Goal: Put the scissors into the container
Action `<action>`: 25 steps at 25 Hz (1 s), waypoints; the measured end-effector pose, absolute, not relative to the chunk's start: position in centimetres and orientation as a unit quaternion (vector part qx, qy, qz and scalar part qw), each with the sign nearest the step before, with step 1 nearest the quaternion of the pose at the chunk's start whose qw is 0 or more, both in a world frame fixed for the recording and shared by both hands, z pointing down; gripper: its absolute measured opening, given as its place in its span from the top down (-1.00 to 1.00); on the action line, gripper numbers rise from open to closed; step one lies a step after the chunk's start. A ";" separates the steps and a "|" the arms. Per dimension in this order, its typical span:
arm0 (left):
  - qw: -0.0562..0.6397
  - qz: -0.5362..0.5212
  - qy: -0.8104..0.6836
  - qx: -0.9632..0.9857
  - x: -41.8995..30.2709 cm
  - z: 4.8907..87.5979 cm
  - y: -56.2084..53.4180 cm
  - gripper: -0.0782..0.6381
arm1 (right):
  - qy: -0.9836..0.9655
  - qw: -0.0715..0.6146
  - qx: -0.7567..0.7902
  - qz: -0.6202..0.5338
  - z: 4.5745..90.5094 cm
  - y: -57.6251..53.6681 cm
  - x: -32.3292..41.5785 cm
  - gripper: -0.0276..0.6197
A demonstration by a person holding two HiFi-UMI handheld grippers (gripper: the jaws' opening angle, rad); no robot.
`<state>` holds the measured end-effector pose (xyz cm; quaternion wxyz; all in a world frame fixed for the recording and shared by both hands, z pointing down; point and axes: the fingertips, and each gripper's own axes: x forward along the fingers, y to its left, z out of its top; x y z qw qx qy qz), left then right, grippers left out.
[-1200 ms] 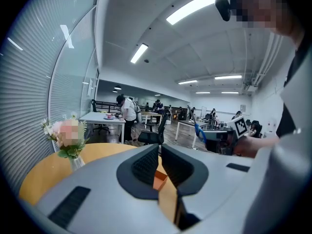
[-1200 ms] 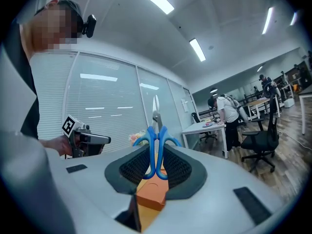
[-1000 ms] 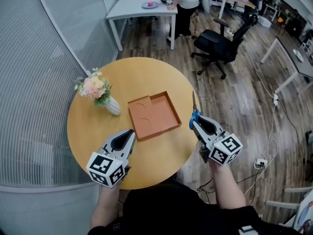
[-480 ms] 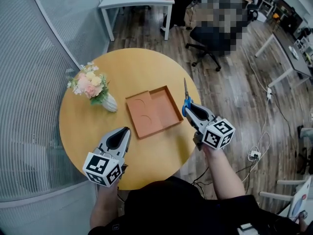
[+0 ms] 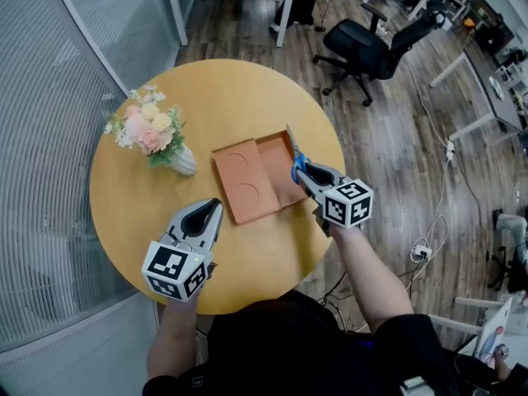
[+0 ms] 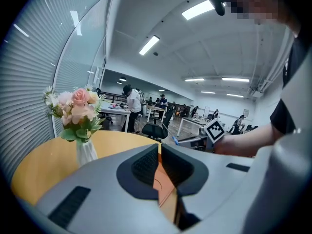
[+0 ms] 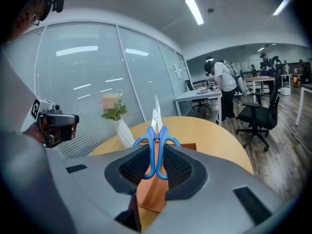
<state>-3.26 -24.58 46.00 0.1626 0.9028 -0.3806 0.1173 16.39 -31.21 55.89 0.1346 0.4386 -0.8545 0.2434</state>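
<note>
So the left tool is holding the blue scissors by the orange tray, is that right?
Not quite. The blue scissors are held in the right tool, not the left, by the orange tray. The right gripper view shows their handles clamped between its jaws. The left tool holds nothing.

Head view: scissors (image 5: 294, 162) handles are mostly buried in the right tool (image 5: 308, 174); only the blades and a bit of blue show. Left gripper view: container (image 6: 164, 180) is just an orange sliver in the left tool (image 6: 160, 154) gap, rest behind its body; vase (image 6: 86, 151) base is cut off too. Right gripper view: flowers (image 7: 116, 113) have blurred heads.
</note>
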 end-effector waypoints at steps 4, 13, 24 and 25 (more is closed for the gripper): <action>0.170 0.111 -0.383 0.901 -3.7 46.5 -25.1 0.70 | -0.842 0.200 0.430 0.258 60.3 -32.1 15.5 0.61; 0.188 0.105 -0.388 0.896 -4.5 47.5 -23.7 0.70 | -0.809 0.277 0.423 0.300 66.8 -31.7 14.7 0.61; 0.202 0.096 -0.412 0.883 -6.8 47.5 -21.1 0.70 | -0.773 0.343 0.421 0.329 70.0 -31.3 15.2 0.60; 0.203 0.094 -0.415 0.882 -7.1 47.5 -21.1 0.70 | -0.769 0.351 0.419 0.330 70.3 -31.4 15.2 0.61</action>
